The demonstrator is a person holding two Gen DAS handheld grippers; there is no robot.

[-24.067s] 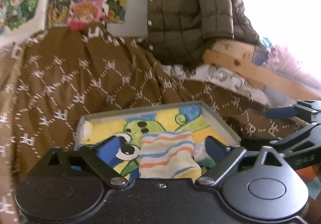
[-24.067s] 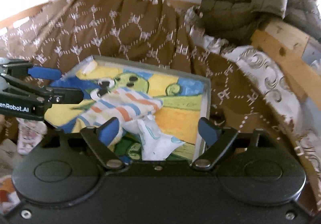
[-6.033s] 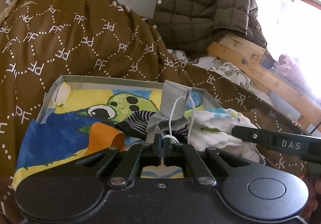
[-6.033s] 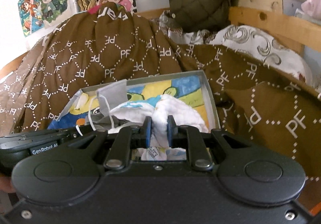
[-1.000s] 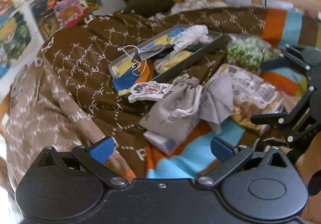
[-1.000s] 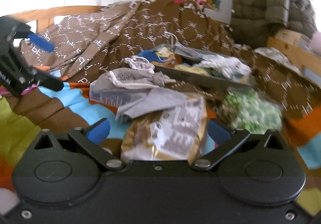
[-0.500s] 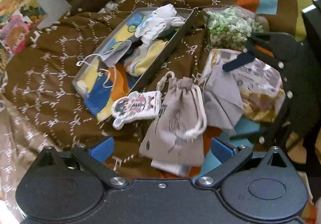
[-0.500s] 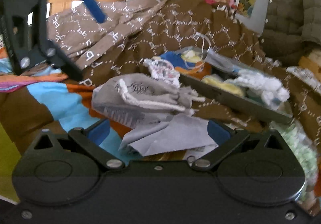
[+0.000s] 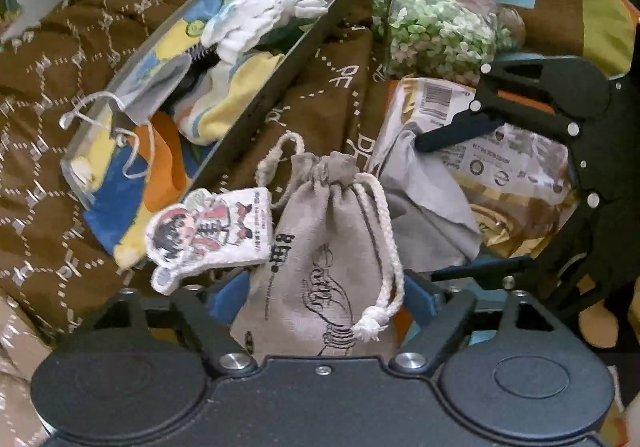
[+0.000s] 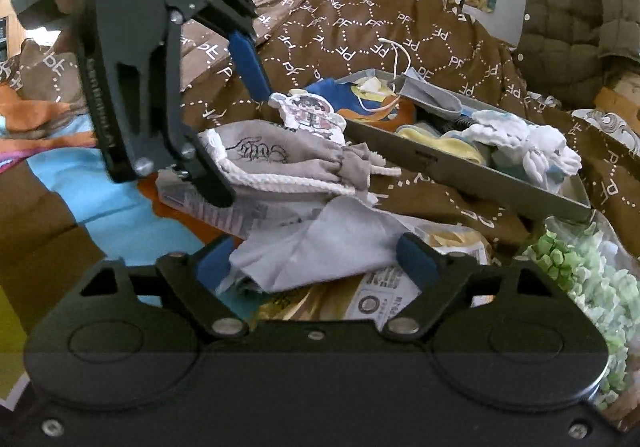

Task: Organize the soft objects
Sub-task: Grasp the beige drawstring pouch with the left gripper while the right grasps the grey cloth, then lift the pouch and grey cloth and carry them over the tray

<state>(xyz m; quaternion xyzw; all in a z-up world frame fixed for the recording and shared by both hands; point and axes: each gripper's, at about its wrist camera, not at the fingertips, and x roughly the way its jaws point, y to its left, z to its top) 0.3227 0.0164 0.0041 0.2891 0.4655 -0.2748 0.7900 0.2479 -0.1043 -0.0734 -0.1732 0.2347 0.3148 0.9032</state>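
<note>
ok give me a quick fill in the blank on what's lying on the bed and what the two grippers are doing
1. The left gripper has its jaws ____ around the grey drawstring pouch.
2. The white cloth lies ____ the grey tray.
3. The right gripper frames the grey ____ lying on the gold packet.
4. The bag of ____ foam pieces lies beside the tray.

Missing words: open; in; cloth; green

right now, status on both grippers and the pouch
Left gripper open, straddling drawstring pouch. Right gripper open over grey cloth. Cartoon patch touching pouch.
</note>
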